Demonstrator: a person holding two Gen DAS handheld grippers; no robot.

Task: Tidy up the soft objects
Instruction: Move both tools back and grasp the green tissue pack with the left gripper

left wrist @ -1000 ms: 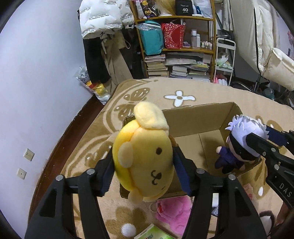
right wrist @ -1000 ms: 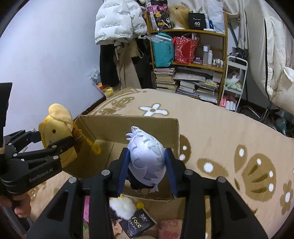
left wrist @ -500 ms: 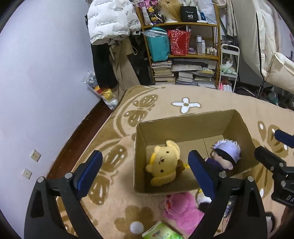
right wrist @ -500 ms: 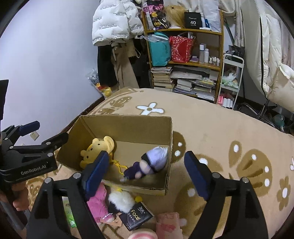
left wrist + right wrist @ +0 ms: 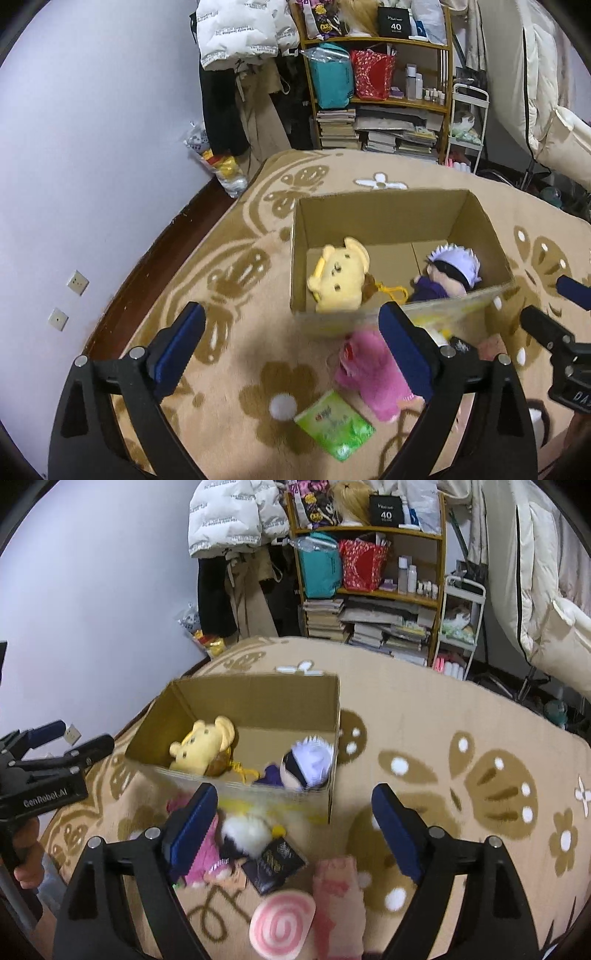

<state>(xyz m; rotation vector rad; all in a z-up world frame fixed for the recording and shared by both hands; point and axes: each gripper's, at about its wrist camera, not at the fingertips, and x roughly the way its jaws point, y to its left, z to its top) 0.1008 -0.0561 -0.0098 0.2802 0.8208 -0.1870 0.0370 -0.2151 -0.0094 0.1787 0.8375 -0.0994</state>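
Left wrist view shows the left gripper [image 5: 291,347] spread wide and empty above the rug [image 5: 236,258], with a green packet [image 5: 334,424] that the right view hides. Right wrist view shows the right gripper [image 5: 293,823] likewise wide and empty, plus a swirl cushion [image 5: 282,925]. Both show the box [image 5: 384,214] holding the yellow plush [image 5: 340,277] and the doll [image 5: 448,275].

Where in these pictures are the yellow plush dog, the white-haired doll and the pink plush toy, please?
yellow plush dog [image 5: 338,275]: left wrist view, on its face, inside the box.
white-haired doll [image 5: 308,762]: right wrist view, on its head, inside the box.
pink plush toy [image 5: 371,373]: left wrist view, on its body, on the rug.
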